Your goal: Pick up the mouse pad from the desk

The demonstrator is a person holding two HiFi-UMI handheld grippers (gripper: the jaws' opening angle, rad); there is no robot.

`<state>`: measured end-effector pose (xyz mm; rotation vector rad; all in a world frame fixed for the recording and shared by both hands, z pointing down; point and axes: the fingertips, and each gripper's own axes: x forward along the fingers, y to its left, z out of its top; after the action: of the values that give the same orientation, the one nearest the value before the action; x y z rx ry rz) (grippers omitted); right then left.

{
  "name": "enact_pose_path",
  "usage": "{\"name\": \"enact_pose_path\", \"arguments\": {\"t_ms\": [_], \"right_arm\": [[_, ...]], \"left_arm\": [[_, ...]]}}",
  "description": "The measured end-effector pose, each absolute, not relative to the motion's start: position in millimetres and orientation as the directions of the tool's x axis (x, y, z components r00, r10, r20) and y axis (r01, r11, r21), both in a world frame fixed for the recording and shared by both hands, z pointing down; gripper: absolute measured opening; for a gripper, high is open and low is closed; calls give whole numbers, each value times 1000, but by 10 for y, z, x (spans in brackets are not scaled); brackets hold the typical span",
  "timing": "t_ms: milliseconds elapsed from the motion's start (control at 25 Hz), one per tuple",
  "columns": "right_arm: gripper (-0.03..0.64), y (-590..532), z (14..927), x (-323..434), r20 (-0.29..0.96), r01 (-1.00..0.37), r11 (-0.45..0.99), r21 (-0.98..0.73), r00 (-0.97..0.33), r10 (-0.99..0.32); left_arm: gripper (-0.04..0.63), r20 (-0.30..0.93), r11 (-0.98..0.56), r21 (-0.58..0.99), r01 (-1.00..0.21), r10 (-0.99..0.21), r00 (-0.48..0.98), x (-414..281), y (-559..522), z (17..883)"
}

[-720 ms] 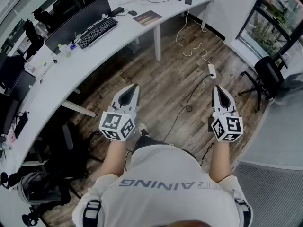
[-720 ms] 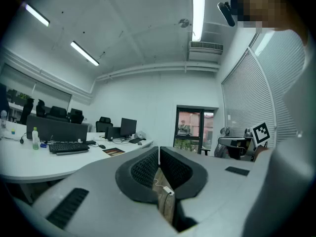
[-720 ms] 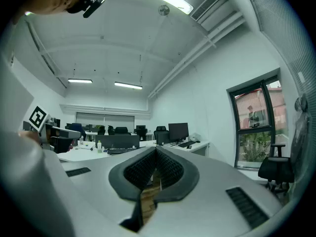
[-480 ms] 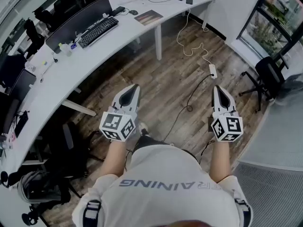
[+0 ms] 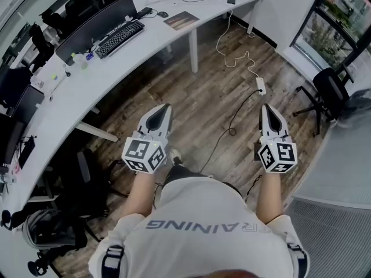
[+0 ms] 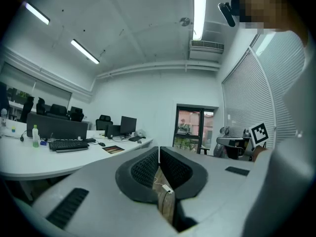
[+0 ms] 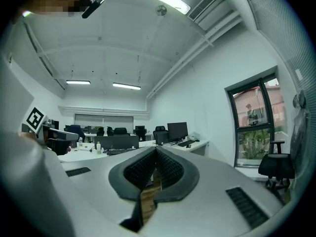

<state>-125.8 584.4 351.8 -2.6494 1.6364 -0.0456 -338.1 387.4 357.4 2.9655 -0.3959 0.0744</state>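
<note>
Wooden floor is filling the middle of the head view, and a white curved desk is sweeping along its left and top edges. A black keyboard is lying on the desk, and the mouse pad is lying flat on the same desk, well to the right of the keyboard. The left gripper and the right gripper are hovering over the floor, well apart from the keyboard.

The left gripper view is showing its dark ribbed fingers pressing together at the tips, with the mouse pad lying just right of the keyboard far beyond them.

The right gripper view is showing its fingers likewise meeting at the tips, pointing toward the desk.
</note>
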Motion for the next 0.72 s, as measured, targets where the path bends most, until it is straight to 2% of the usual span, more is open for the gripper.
{"name": "enact_pose_path", "arguments": {"t_ms": [360,720], "right_arm": [[23,5723,3639,-1153,49,-878,-476,-52,474,-879],[23,4989,3585,-969,65,-868,-496,-29,493,-868]], "left_arm": [[37,90,-959,157,-237,-225,970,-3256,3689,3654],[37,82,-963,178,-204,-192,978,-3003,2926,3671]]}}
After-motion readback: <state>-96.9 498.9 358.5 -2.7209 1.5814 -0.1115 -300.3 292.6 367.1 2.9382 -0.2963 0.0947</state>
